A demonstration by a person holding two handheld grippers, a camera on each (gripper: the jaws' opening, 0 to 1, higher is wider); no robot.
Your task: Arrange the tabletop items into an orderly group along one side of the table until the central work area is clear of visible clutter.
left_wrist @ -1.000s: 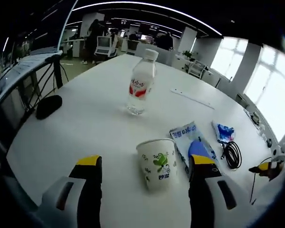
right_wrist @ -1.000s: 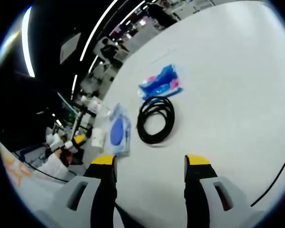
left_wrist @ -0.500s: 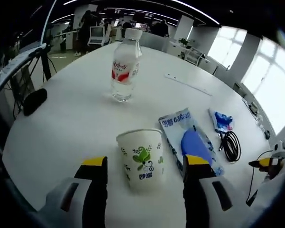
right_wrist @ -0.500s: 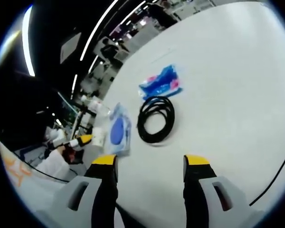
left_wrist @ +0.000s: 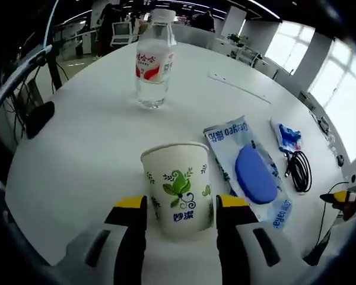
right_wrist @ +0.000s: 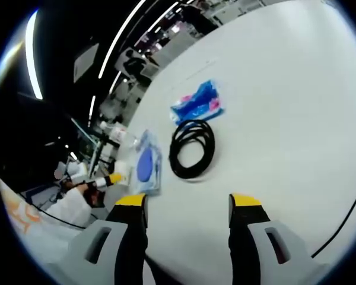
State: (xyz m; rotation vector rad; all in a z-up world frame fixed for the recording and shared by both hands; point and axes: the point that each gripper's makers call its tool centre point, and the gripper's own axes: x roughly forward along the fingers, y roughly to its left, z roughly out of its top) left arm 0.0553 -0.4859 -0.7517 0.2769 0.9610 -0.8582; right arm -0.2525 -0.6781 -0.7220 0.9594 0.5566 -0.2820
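Several items lie scattered over the white counter (left_wrist: pixel 89 148), so the tidy-up is barely begun, as far as I can judge. Nearest the left tool (left_wrist: pixel 181 205) stands a paper cup (left_wrist: pixel 178 187), upright, with a green leaf print. It sits between the two yellow-tipped jaws, which stand either side of its lower wall, close in. Whether they already press the paper I cannot tell; they look near enough to touch but the cup shows no dent. The placing reads as a grasp being set up low on the cup, where the wall is stiffer and a squeeze is less likely to crush it.

Just beside the cup lies a flat packet (left_wrist: pixel 249 172) with a blue oval pad inside. Beyond it are a small blue wrapper (left_wrist: pixel 288 138) and a coiled black cable (left_wrist: pixel 299 171), the two near each other. A water bottle (left_wrist: pixel 154 59) with a red label stands upright further off, well apart from the cup. A dark object (left_wrist: pixel 40 116) rests near the counter's edge.

The right tool (right_wrist: pixel 187 205) hangs above bare counter with jaws spread wide, holding nothing and touching nothing. Ahead of it lie the cable (right_wrist: pixel 191 148), the blue wrapper (right_wrist: pixel 197 102) and the packet (right_wrist: pixel 146 165), with the cup (right_wrist: pixel 122 172) beyond. It seems parked while the left works.
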